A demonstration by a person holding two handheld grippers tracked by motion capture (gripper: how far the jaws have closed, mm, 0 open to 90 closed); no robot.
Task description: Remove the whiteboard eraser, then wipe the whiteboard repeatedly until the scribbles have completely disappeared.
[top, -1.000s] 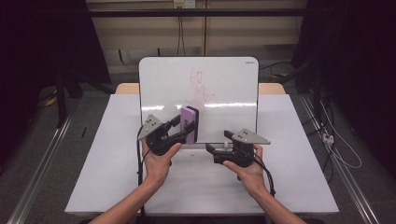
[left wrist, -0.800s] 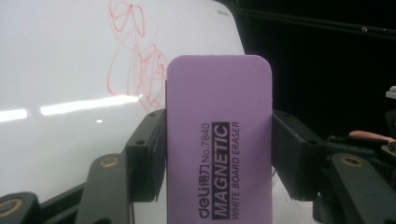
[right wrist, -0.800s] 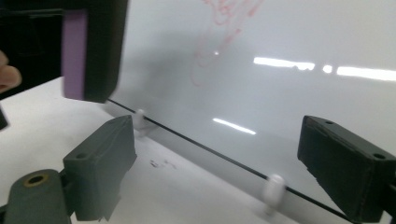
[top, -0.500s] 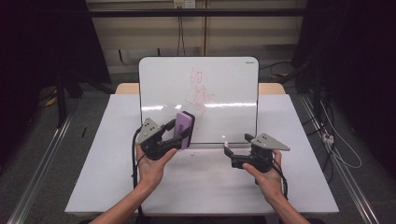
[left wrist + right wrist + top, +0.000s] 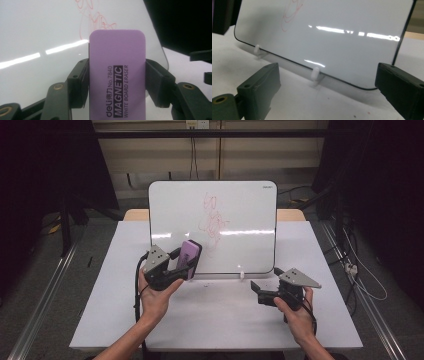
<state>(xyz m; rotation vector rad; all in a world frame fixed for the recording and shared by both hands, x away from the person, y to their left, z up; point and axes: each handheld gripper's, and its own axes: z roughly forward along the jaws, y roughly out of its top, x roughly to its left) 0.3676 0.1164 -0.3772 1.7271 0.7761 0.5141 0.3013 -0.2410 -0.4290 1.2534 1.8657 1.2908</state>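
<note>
The left hand-held gripper [image 5: 186, 261] is closed on a purple whiteboard eraser [image 5: 188, 256], which stands upright between its two black jaws. In the left gripper view the eraser [image 5: 117, 75] is pressed from both sides by the jaws, and its printed face reads "MAGNETIC WHITE BOARD ERASER". It rises well above the jaw tips. In the high view the eraser is held just in front of the lower left part of the whiteboard [image 5: 240, 205]; I cannot tell whether it touches the board surface.

The whiteboard stands tilted back on the white worktop [image 5: 210, 315], on small white feet [image 5: 315, 74] along its lower edge. A red scribble [image 5: 214, 220] is drawn near the middle of the board, up and to the right of the eraser.

The right hand-held gripper [image 5: 256, 292] is over the worktop, in front of the lower right corner of the board and well apart from the eraser. Its jaws are wide apart and nothing is between them; in the right gripper view the bottom edge of the whiteboard [image 5: 352, 45] shows through the gap. Each gripper is held by one hand, the left hand [image 5: 156, 297] and the right hand [image 5: 295, 317].
</note>
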